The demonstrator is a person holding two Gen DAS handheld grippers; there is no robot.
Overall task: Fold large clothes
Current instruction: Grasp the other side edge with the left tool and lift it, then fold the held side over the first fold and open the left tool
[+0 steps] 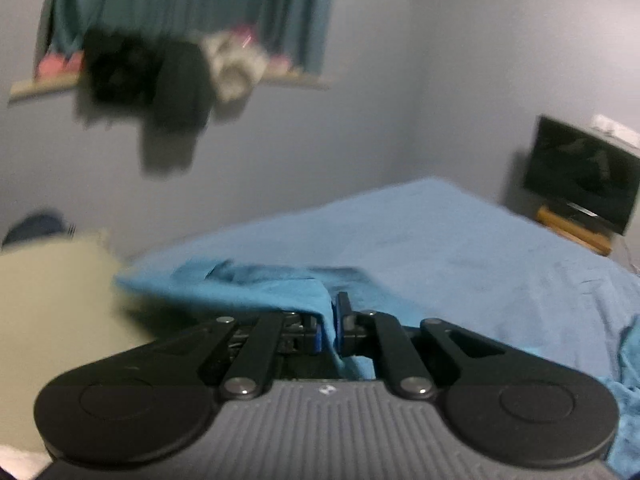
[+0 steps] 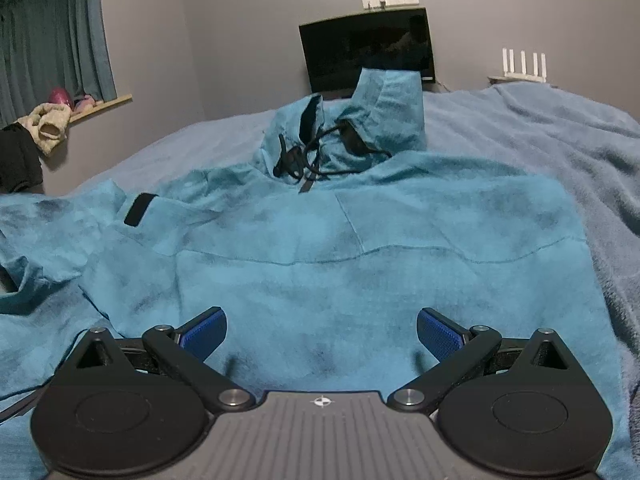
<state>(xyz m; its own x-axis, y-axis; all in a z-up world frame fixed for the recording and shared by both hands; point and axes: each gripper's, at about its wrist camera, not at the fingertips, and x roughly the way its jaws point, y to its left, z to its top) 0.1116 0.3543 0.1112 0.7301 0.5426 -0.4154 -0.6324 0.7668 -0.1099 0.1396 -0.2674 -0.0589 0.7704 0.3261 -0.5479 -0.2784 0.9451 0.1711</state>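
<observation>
L gripper clamped on hoodie edge, to lift for fold | R gripper fingers spread, nothing held, over hoodie front | bed beneath

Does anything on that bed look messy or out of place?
Mostly the hoodie: its hood stands crumpled rather than flat, with black cords tangled at the neck, and its left side is bunched. Beyond the bed, clothes hang untidily off the windowsill.
</observation>
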